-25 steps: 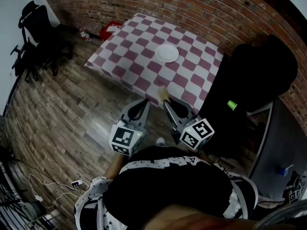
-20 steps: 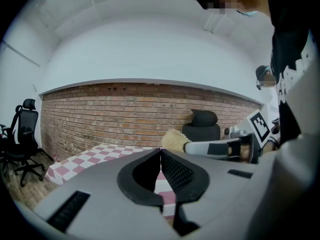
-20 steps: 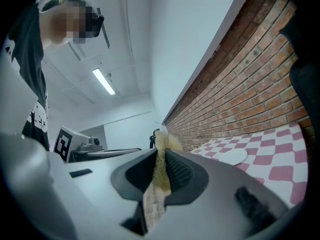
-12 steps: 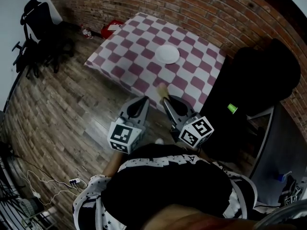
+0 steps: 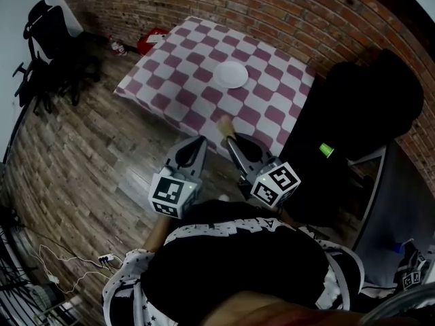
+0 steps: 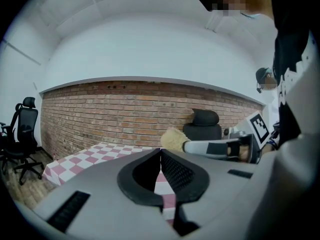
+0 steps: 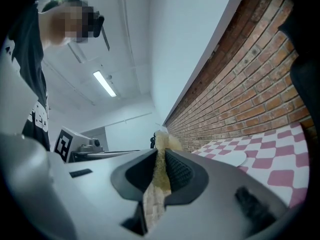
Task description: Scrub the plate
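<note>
A white plate (image 5: 230, 74) lies on the table with the pink-and-white checked cloth (image 5: 170, 73), towards its far right; the plate (image 7: 234, 159) shows low in the right gripper view too. My right gripper (image 5: 229, 137) is shut on a tan sponge (image 5: 223, 123), whose fuzzy end (image 7: 165, 142) sticks out past the jaws. My left gripper (image 5: 200, 141) is shut with nothing in it. Both grippers hang over the wooden floor, short of the table's near edge. The left gripper view shows the sponge (image 6: 173, 139) and the right gripper (image 6: 186, 146) to its right.
A red brick wall (image 5: 272, 12) runs behind the table. A black office chair (image 5: 42, 43) stands at the far left. A dark cabinet with a green cup (image 5: 327, 149) sits to the right of the table. Cables (image 5: 61, 260) lie on the floor at lower left.
The view has shifted slightly: table and plate now sit a little more left and higher in the head view. Both grippers stay close together, shut as before.
</note>
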Action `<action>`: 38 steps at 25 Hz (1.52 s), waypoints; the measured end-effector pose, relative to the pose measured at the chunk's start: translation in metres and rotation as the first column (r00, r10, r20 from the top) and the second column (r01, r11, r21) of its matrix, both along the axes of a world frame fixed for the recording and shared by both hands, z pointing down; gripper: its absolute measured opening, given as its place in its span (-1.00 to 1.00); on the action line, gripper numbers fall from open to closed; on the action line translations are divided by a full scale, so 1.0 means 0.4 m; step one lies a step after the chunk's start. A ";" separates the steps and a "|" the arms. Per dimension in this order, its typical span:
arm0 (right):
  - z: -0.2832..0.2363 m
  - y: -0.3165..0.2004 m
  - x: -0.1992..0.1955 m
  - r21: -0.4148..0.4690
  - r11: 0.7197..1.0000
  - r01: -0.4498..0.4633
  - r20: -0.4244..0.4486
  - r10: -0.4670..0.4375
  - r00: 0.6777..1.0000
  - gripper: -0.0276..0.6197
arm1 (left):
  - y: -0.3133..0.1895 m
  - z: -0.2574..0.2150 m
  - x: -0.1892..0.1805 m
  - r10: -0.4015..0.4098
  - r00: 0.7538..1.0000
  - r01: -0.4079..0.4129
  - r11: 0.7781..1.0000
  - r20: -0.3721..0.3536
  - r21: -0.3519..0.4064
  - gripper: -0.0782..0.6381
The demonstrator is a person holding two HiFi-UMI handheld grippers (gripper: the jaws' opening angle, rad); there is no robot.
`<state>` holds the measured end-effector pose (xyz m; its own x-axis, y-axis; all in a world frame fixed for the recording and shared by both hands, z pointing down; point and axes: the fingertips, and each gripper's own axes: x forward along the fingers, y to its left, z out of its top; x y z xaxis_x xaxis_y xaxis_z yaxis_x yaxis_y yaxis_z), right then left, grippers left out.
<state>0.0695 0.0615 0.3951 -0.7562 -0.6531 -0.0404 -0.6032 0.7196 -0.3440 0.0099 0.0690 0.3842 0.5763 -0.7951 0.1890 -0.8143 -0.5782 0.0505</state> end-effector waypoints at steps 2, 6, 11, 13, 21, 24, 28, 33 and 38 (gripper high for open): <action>-0.002 0.000 0.005 -0.001 1.000 -0.003 0.002 0.003 1.000 -0.75 | -0.002 -0.004 0.007 0.003 1.000 -0.003 1.000 0.001 0.005 -0.75; 0.001 0.003 0.012 -0.009 1.000 -0.007 0.005 0.007 1.000 -0.75 | 0.000 0.004 0.014 0.009 1.000 -0.010 1.000 -0.004 -0.009 -0.75; 0.017 0.001 0.022 -0.029 1.000 -0.009 0.008 0.009 1.000 -0.75 | 0.003 0.015 0.015 -0.003 1.000 0.003 1.000 0.000 -0.020 -0.75; 0.022 -0.001 0.021 -0.038 0.999 -0.004 0.010 0.005 1.000 -0.75 | 0.002 0.023 0.008 -0.014 1.000 0.014 0.999 0.003 -0.031 -0.75; 0.025 -0.035 0.026 -0.035 0.999 -0.020 0.008 0.020 1.000 -0.75 | -0.037 0.027 0.004 -0.007 1.000 0.007 0.999 0.006 -0.031 -0.75; 0.019 -0.048 0.030 -0.023 0.999 -0.031 0.008 0.031 0.999 -0.75 | -0.059 0.022 0.011 0.005 1.000 -0.005 1.000 0.005 -0.021 -0.75; 0.024 -0.069 0.036 -0.029 0.999 -0.043 0.008 0.043 0.999 -0.75 | -0.079 0.014 0.027 0.028 1.000 -0.028 1.000 0.003 -0.008 -0.75; 0.018 -0.090 0.034 -0.024 0.998 -0.057 0.000 0.057 0.998 -0.75 | -0.104 0.016 0.029 0.047 0.999 -0.047 0.999 0.000 -0.013 -0.75; 0.025 -0.112 0.045 -0.030 0.997 -0.073 -0.007 0.073 0.997 -0.75 | -0.129 0.020 0.040 0.062 0.998 -0.063 0.998 -0.004 -0.015 -0.75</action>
